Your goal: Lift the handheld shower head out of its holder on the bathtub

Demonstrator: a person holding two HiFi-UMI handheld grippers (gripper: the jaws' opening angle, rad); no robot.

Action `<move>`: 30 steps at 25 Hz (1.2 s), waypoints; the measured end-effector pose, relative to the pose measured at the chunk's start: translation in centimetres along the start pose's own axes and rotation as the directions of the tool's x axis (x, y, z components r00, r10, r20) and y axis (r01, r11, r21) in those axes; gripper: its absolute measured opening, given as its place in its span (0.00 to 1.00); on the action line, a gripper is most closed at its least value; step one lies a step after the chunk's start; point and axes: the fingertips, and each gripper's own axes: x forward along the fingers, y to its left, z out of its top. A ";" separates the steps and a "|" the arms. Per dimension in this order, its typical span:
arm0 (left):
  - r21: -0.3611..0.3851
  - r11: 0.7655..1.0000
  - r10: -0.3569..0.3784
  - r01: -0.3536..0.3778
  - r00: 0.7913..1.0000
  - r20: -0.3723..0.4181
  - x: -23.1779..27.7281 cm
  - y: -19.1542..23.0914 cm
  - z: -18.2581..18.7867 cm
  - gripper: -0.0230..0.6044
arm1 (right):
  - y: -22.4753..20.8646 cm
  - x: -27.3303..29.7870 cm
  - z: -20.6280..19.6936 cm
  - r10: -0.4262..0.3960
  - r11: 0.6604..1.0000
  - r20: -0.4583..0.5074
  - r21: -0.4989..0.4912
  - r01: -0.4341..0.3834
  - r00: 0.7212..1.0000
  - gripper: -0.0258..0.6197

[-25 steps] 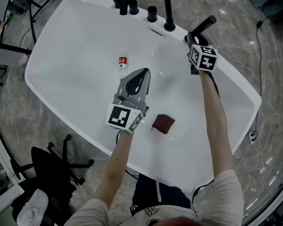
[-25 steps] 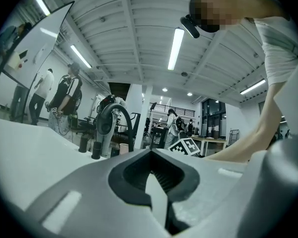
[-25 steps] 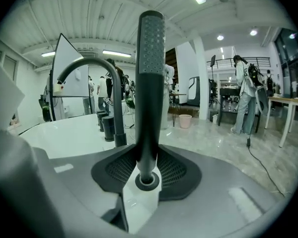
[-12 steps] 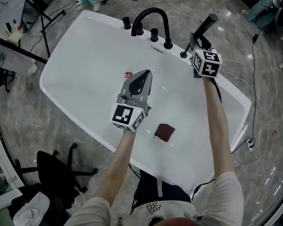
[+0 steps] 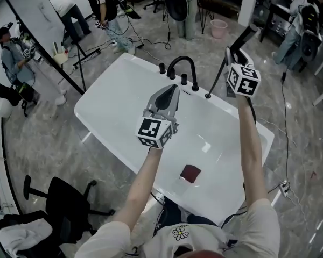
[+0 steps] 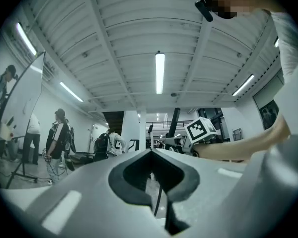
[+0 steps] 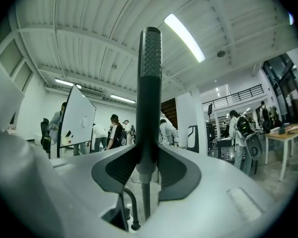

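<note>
The black handheld shower head (image 5: 244,37) is raised high above the white bathtub (image 5: 113,85), with my right gripper (image 5: 230,54) shut on its handle. In the right gripper view the shower head (image 7: 150,73) stands upright between the pads of the right gripper (image 7: 148,163), and its ribbed hose (image 7: 145,197) hangs down below. The thin hose (image 5: 216,78) runs from the handle down to the tub rim. My left gripper (image 5: 169,92) is held up over the tub with its jaws together and nothing in them; in its own view the left gripper (image 6: 151,158) points at the room and ceiling.
A black arched faucet (image 5: 183,67) with knobs stands on the tub's far rim. A dark red cloth (image 5: 191,172) lies in the tub near me. Several people, a whiteboard (image 5: 48,31), chairs and floor cables surround the tub. A black office chair (image 5: 62,206) stands at my left.
Both grippers rose well above the tub. The right one carried the shower head up and away from the rim, its hose trailing. The head view now takes in far more of the room.
</note>
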 end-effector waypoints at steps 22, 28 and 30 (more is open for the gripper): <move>0.057 0.998 -0.015 0.010 0.995 0.095 -10.2 -17.3 12.8 0.04 | 9.2 -33.3 10.2 0.117 0.992 0.154 -0.067 -0.108 0.981 0.27; 0.051 0.998 -0.026 0.021 0.996 0.084 -10.7 -21.3 11.4 0.04 | 10.3 -37.3 7.8 0.141 0.989 0.142 -0.067 -0.133 0.980 0.27; 0.058 0.998 -0.019 0.015 0.998 0.068 -10.4 -21.7 10.2 0.04 | 10.1 -37.7 6.8 0.141 0.988 0.145 -0.077 -0.131 0.979 0.27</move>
